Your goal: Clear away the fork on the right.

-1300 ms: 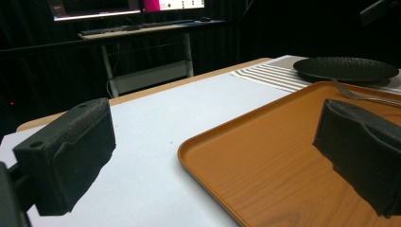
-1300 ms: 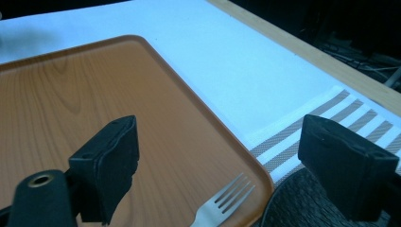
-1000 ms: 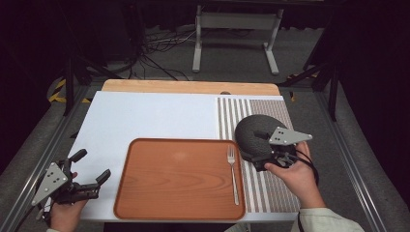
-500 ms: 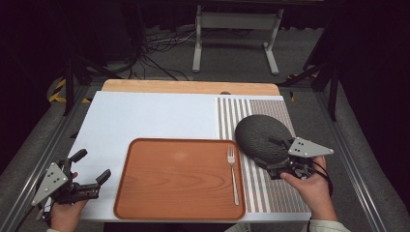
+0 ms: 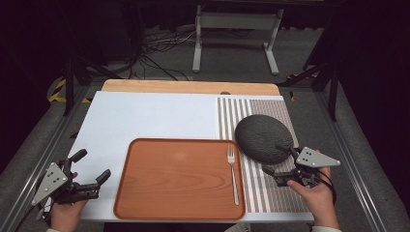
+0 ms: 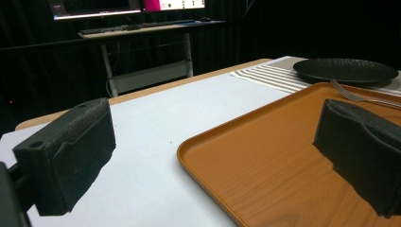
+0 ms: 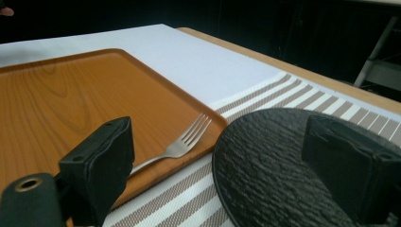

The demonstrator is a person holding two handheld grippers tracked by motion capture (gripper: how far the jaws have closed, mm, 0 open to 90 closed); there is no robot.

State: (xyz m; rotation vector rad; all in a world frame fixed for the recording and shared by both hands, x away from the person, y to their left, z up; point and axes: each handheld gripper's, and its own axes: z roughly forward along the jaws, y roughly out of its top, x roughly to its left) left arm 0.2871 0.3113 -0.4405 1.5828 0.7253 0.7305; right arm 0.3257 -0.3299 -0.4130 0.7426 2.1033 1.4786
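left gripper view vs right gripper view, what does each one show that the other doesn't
Left gripper view alone: a desk with lit monitors in the dark behind the table, and the tray's near left corner.

Right gripper view alone: the fork's tines close up, and the plate's rough texture.

Both: orange tray, fork, black plate, striped mat, white table cover, each open claw.

Both grippers' jaws wide apart
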